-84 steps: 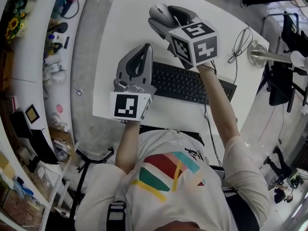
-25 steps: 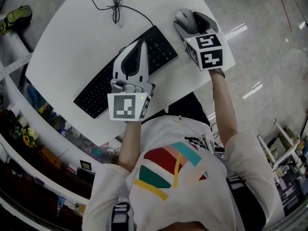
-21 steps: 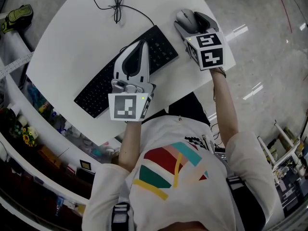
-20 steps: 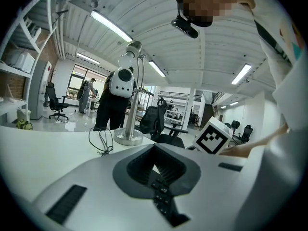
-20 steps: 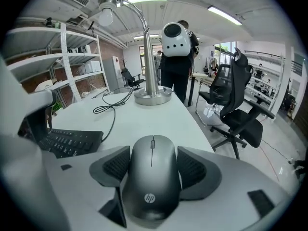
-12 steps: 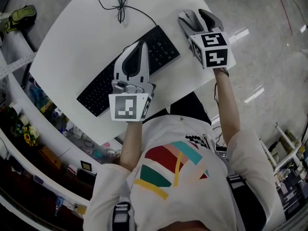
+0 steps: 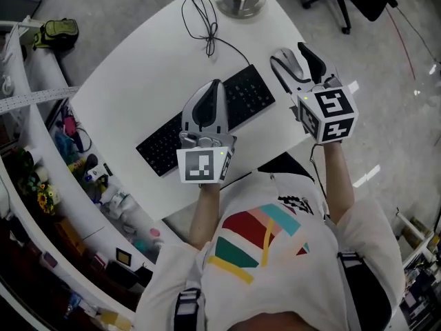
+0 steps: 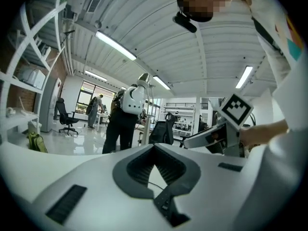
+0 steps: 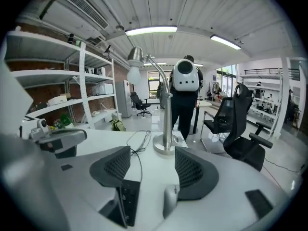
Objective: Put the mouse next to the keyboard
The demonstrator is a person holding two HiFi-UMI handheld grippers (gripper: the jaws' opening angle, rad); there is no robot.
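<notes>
Mouse (image 9: 169, 201), grey rounded plastic, one only, lies on the white round table (image 7: 131, 81) between the spread jaws of the right gripper (image 9: 152, 165). It sits close against the right jaw and apart from the left one. One flat black keyboard (image 9: 126, 201) has a corner under that left jaw, just beside the mouse. The left gripper (image 8: 155, 148), jaws pressed together on nothing, hangs over the keyboard. Each gripper carries one white cube (image 7: 202, 165) of black square markers. Beyond the right jaws lie one black cable (image 7: 205, 26) and one silver lamp base (image 9: 165, 148).
</notes>
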